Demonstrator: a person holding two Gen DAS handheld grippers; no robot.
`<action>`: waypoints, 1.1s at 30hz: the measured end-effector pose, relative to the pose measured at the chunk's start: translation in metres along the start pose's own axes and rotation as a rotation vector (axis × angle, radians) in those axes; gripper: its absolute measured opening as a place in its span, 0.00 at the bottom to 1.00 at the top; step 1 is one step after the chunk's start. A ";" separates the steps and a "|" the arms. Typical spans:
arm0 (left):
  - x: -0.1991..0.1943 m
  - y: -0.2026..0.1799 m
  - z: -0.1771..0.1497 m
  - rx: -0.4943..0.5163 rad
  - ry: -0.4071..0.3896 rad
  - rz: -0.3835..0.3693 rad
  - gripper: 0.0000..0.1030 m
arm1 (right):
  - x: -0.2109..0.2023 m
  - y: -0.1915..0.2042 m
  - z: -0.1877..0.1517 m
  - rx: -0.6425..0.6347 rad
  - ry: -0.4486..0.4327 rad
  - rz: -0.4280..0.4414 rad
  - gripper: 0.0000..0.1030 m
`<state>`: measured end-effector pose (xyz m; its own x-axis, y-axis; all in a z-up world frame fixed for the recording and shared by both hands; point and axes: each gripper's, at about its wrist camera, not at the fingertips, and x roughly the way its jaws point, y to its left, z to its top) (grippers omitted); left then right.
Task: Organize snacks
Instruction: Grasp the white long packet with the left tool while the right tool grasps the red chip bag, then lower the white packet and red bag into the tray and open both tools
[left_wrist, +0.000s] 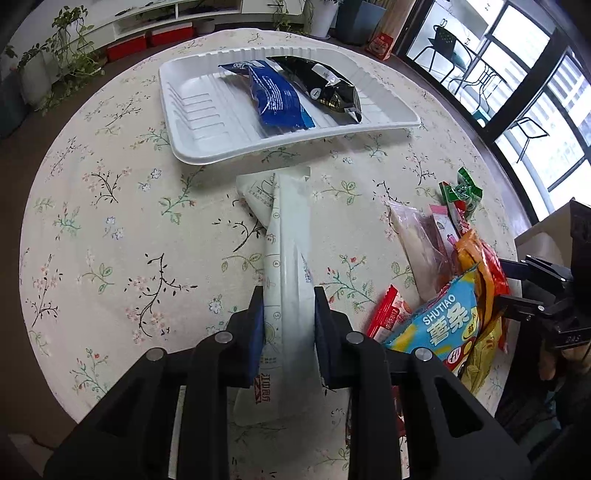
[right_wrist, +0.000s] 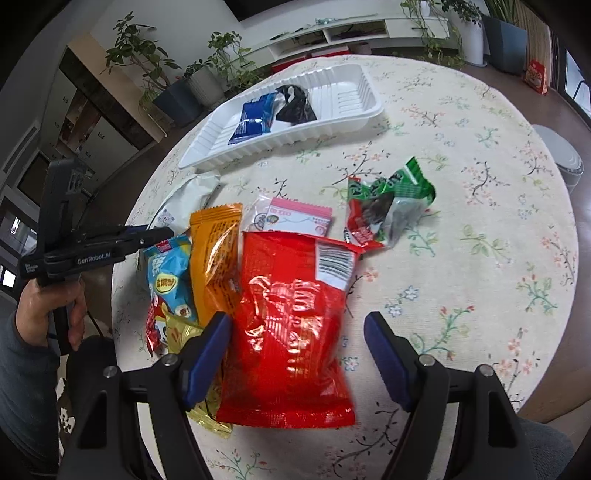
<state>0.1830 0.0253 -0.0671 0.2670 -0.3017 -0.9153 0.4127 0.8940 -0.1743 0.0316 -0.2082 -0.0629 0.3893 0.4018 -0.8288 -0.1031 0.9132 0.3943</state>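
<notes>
Snack packets lie on my round worktop (left_wrist: 110, 229) with its floral cloth. My left gripper (left_wrist: 289, 325) has its fingers (left_wrist: 256, 325) closed on a long pale-green foil pouch (left_wrist: 290, 258), which runs forward from between them toward a white ribbed plastic tray (left_wrist: 192, 122). In the tray, ahead of those fingers, a blue foil packet (left_wrist: 277, 96) and a black foil packet (left_wrist: 328, 88) lie side by side. My right gripper (right_wrist: 297, 354) hangs with its fingers (right_wrist: 207, 354) spread wide on either side of a crinkled red foil bag (right_wrist: 291, 325), not pinching it. Left of those fingers sit an orange packet (right_wrist: 214, 254) and a light-blue chip bag (right_wrist: 170, 280); ahead to the right, a green wrapper (right_wrist: 395, 203).
</notes>
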 end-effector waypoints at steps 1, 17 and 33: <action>0.000 -0.001 0.001 0.008 0.008 0.005 0.21 | 0.002 -0.001 0.001 0.007 0.005 0.003 0.75; 0.025 -0.011 0.017 0.096 0.106 0.054 0.21 | 0.006 -0.024 0.004 0.119 0.025 0.093 0.50; 0.005 -0.008 0.004 0.072 0.040 0.030 0.19 | -0.014 -0.029 -0.001 0.142 -0.048 0.117 0.34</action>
<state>0.1845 0.0152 -0.0686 0.2457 -0.2602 -0.9338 0.4672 0.8758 -0.1211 0.0282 -0.2402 -0.0630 0.4256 0.4980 -0.7556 -0.0213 0.8402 0.5418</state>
